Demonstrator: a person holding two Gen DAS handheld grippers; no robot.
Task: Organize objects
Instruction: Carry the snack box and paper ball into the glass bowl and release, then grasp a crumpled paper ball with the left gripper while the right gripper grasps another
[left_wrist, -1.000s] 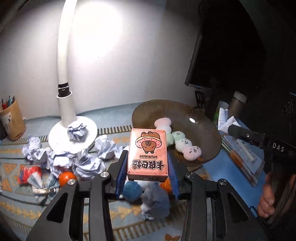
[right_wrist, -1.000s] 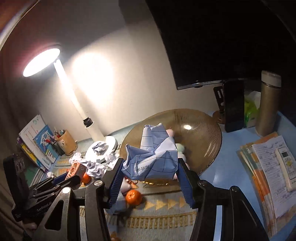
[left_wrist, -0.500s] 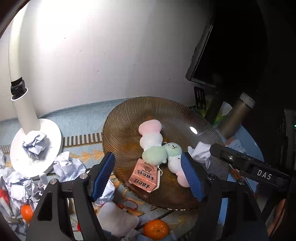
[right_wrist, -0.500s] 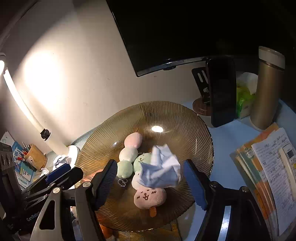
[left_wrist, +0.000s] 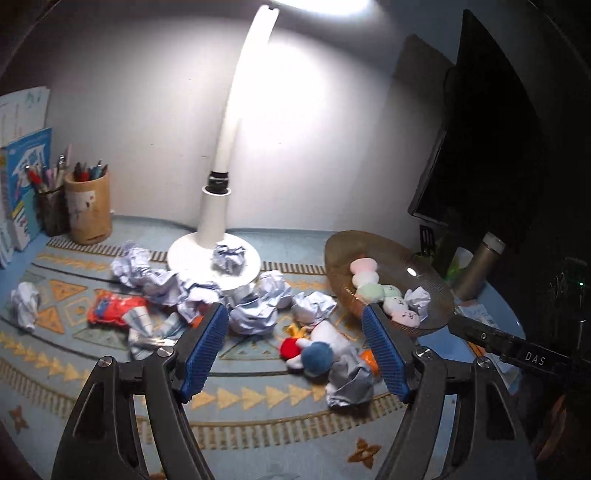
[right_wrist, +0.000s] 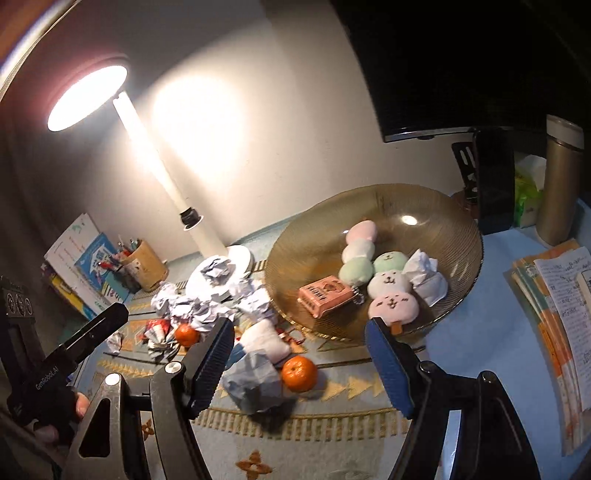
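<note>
Amber ribbed glass marks your drop-off: the plate (right_wrist: 373, 206) on the tabletop (right_wrist: 491, 332) already carries the dumpling plush (right_wrist: 384, 280), the pink card box (right_wrist: 325, 295) and one paper wad (right_wrist: 424, 275). Both tools are empty; the left hand-held gripper (left_wrist: 295, 350) and the right hand-held gripper (right_wrist: 299, 363) stand spread, blue pads apart with nothing between them.

What remains lies loose on the patterned mat (left_wrist: 258, 398): crumpled papers (left_wrist: 255, 314) heaped around the lamp base (left_wrist: 214, 258), the nearest orange (right_wrist: 299, 373) just beside a grey-blue paper ball (right_wrist: 255, 380), a white plush (right_wrist: 264, 339), and a red packet (left_wrist: 114, 310) further left.

Judging from that spread, take the closest pieces first. Centre the pads on either side of one item, come down over it, and squeeze gently: paper crushes and the orange can roll. Give each tool its own target so they stay well apart.
</note>
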